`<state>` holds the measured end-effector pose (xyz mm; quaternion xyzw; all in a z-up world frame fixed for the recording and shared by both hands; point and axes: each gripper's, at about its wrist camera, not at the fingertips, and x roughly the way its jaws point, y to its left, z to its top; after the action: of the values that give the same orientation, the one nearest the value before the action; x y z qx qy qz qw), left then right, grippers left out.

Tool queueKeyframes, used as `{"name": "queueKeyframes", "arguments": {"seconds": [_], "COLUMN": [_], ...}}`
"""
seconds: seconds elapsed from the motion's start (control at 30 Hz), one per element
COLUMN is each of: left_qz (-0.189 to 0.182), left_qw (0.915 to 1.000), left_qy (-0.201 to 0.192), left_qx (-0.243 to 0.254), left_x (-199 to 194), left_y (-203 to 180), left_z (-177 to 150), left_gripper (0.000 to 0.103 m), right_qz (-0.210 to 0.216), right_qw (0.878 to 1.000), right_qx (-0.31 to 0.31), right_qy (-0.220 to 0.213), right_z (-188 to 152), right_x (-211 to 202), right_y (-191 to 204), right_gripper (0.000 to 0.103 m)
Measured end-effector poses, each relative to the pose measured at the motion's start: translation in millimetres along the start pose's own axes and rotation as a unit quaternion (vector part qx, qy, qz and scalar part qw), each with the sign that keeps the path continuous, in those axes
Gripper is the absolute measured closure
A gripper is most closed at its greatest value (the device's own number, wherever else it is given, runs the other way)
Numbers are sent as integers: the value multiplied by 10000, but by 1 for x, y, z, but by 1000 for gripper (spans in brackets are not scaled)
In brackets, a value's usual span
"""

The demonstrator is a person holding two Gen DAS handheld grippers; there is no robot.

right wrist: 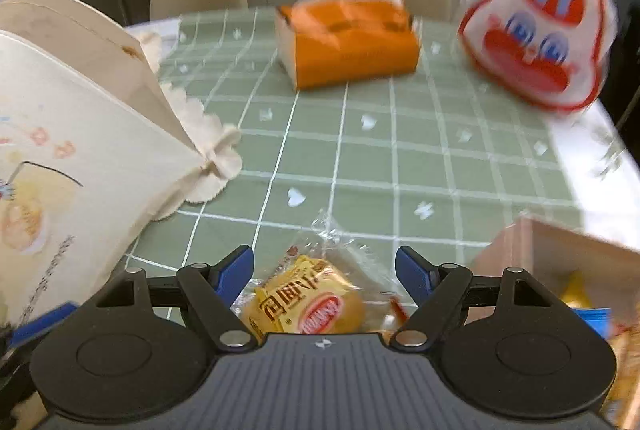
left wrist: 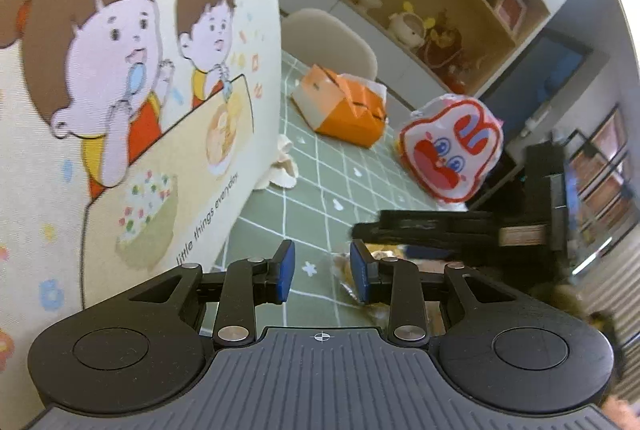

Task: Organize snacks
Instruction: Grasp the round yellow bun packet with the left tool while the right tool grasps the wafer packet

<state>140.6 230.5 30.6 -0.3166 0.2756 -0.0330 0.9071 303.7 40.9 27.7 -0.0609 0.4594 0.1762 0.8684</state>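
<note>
Right gripper (right wrist: 324, 270) jaws stand wide around a wrapped yellow bun (right wrist: 308, 306); left gripper (left wrist: 322, 272) jaws narrow, empty.

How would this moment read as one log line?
right tongs: open over bun | left tongs: empty, beside bag

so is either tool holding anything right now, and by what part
Nothing is held. The right tool stands open around the yellow bread packet without pressing it; the left tool is empty.
</note>
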Motion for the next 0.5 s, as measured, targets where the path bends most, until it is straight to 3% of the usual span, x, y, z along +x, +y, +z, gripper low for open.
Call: {"name": "queueKeyframes", "arguments": {"seconds": [0.13, 0.23, 0.27, 0.33, 0.5], "left_qz": [-56, -115, -126, -118, 15], "left_qw": [10000, 9999, 9998, 9995, 9954], "left_qy": [0, 96, 128, 219, 521], "left_qx": [-21, 6, 46, 201, 804], "left_x": [-3, -1, 1, 5, 18], "left_y": [1, -2, -3, -9, -25], "left_z": [2, 0, -1, -4, -17], "left_gripper": [69, 69, 69, 69, 69], "right_qz": [180, 1281, 1414, 1187, 18], "right_qw": [9997, 9905, 9885, 9919, 9980], "right_qx": [60, -27, -25, -78, -480], "right_qy": [162, 505, 544, 441, 403], "right_z": [-10, -20, -23, -27, -36], "right_x": [-1, -22, -29, -48, -57], "right_y": [1, 2, 2, 2, 9], "right_gripper": [37, 39, 39, 34, 39]}}
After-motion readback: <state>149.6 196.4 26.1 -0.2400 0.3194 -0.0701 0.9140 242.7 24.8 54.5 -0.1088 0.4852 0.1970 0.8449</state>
